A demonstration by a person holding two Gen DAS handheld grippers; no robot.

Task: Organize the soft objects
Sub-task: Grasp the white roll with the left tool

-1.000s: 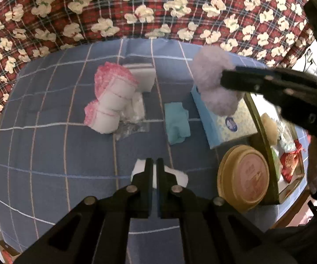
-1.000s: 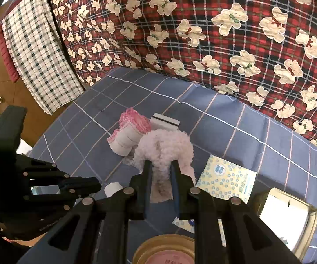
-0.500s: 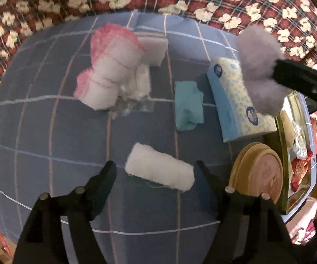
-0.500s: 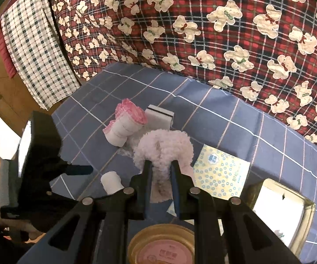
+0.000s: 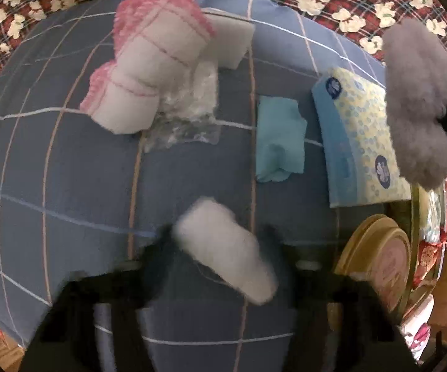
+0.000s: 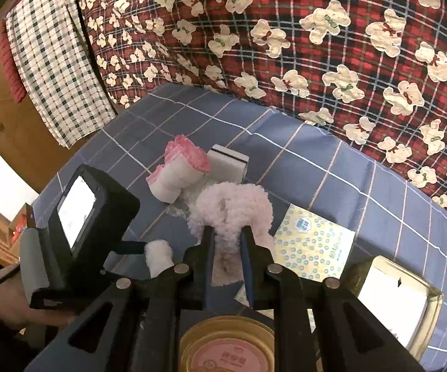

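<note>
My left gripper is open, its blurred fingers on either side of a white fluffy roll lying on the blue checked cloth. The roll also shows in the right wrist view. My right gripper is shut on a pale pink fluffy puff and holds it above the cloth; the puff appears greyish at the right of the left wrist view. Two pink-edged white towel rolls and a white sponge lie at the back.
A teal cloth and a yellow-blue tissue pack lie mid-right. A round gold-rimmed tin lid and an open metal tin sit at the right edge. Crumpled clear plastic lies by the towel rolls. A red plaid blanket is behind.
My left gripper opened from shut and moved forward and down, so its fingers now straddle the white roll. The right gripper kept holding the puff, shifting slightly.
</note>
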